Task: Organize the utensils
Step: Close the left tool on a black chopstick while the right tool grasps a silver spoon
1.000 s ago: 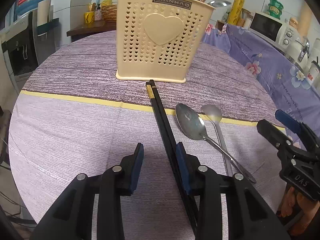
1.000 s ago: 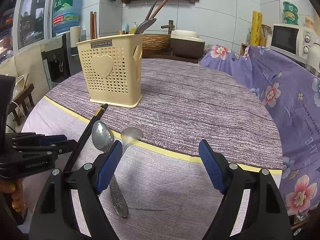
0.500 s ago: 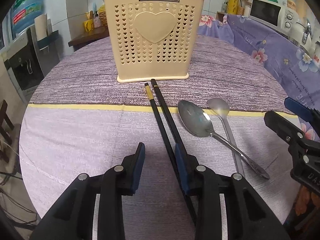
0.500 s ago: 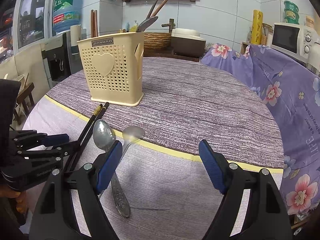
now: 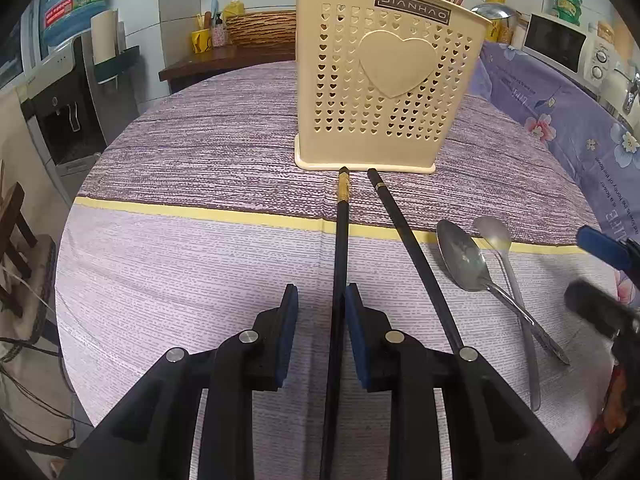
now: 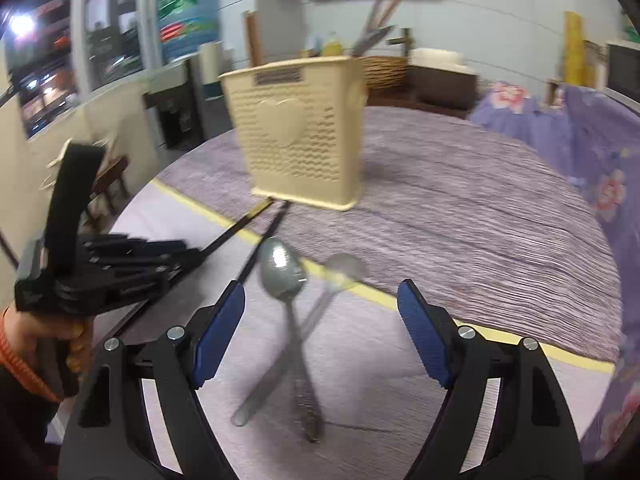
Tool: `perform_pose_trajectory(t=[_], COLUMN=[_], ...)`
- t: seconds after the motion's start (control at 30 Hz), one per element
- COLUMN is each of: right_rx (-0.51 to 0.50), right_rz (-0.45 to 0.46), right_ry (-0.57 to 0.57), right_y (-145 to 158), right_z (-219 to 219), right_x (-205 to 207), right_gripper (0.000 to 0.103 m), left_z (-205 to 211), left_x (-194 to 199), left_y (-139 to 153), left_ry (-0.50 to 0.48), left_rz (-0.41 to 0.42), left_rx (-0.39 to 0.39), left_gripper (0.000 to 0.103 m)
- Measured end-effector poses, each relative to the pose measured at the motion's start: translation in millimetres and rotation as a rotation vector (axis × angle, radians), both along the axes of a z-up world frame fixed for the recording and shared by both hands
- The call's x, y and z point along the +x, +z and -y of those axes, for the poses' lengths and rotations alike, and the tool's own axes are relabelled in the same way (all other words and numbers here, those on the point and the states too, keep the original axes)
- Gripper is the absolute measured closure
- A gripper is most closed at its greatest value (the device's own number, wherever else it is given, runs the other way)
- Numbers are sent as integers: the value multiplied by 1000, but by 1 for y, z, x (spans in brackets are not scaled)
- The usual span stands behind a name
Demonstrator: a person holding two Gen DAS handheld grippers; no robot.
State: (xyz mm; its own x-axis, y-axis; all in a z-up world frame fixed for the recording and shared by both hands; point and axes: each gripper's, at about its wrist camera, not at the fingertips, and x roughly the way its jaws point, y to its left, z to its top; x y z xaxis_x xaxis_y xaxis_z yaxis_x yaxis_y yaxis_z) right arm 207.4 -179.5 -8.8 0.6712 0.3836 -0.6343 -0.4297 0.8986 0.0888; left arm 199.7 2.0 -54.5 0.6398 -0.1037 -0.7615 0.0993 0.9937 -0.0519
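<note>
A cream perforated utensil holder stands on the round table and holds chopsticks and a ladle. Two black chopsticks lie in front of it. The gold-banded chopstick runs between the pads of my left gripper, whose jaws are narrowly open around it. The other chopstick lies just right of the gripper. Two metal spoons lie crossed further right. My right gripper is wide open and empty, above the spoons.
The table has a purple striped cloth with a yellow band. A floral purple cover lies at the right. A water dispenser and a wooden chair stand left of the table.
My left gripper has shifted right so one chopstick now lies between its pads, and its jaws have narrowed. The chopsticks have splayed apart. My right gripper has swung left toward the spoons.
</note>
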Motion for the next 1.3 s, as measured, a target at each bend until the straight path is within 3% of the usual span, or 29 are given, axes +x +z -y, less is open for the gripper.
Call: perform_pose_trajectory(t=[0.13, 0.3, 0.53, 0.8, 1.0, 1.3], right_rx=[0, -21, -69, -182, -199, -191], right_rz=[-8, -23, -49, -101, -146, -188], right_ry=[-107, -141, 52, 166, 191, 170], right_y=[6, 8, -1, -22, -35, -38], right_z=[19, 28, -17, -55, -64, -72], right_x=[15, 27, 29, 50, 63, 69], right_gripper=[26, 26, 26, 38, 49, 51], left_z=[0, -7, -8, -18, -24, -26], left_x=[0, 5, 5, -1, -3, 5], left_y=[0, 0, 0, 2, 5, 4], left_ry=[2, 17, 29, 29, 36, -7], left_rz=[7, 1, 1, -8, 0, -29], left_rx=[0, -41, -53, -88, -99, -96], left_gripper=[81, 86, 86, 84, 78, 74])
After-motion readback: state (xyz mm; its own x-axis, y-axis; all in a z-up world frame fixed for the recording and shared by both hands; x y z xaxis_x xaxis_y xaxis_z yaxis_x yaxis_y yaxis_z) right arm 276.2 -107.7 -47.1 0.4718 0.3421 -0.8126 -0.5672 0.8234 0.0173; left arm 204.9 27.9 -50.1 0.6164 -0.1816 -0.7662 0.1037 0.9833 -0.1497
